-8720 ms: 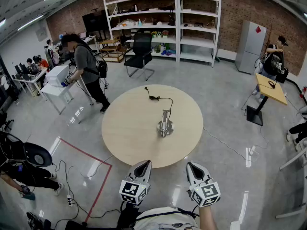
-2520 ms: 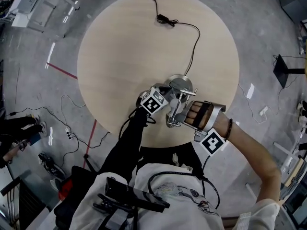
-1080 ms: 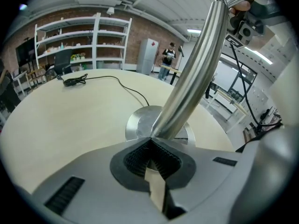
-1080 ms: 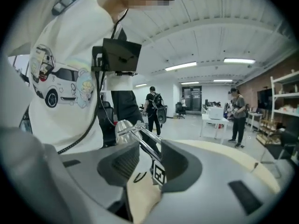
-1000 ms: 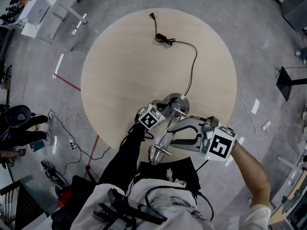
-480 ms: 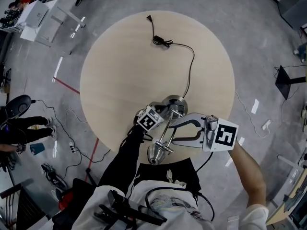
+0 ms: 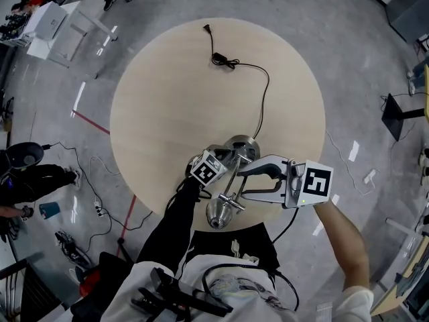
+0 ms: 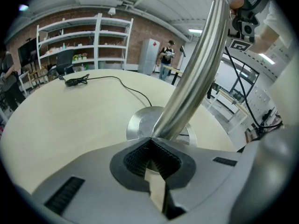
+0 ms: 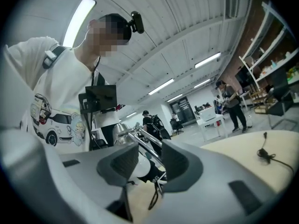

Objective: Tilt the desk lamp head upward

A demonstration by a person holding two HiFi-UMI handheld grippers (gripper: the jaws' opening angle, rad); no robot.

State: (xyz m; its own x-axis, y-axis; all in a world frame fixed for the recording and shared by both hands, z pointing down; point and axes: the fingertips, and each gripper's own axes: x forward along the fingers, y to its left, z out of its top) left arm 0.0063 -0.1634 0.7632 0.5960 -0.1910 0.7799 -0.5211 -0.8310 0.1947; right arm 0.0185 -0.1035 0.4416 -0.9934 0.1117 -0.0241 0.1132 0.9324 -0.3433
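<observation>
The chrome desk lamp [image 7: 231,180] stood at the near edge of the round pale wooden table [image 7: 181,99]. Its bell-shaped head [image 7: 218,213] pointed up toward the person, so the tilt looked done. The left gripper [image 8: 152,146] clamped the stem. The right gripper [image 9: 149,164] was opening, its pads clear of the thin rods, and only letting go seemed left.

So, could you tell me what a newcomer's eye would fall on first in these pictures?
A chrome desk lamp stands near the close edge of the round wooden table, its head leaning toward the person. The left gripper is clamped on the lamp's pole just above its base, while the jaws of the right gripper are opening, the thin arm rods in their gap unpressed. A black cord trails across the tabletop.
</observation>
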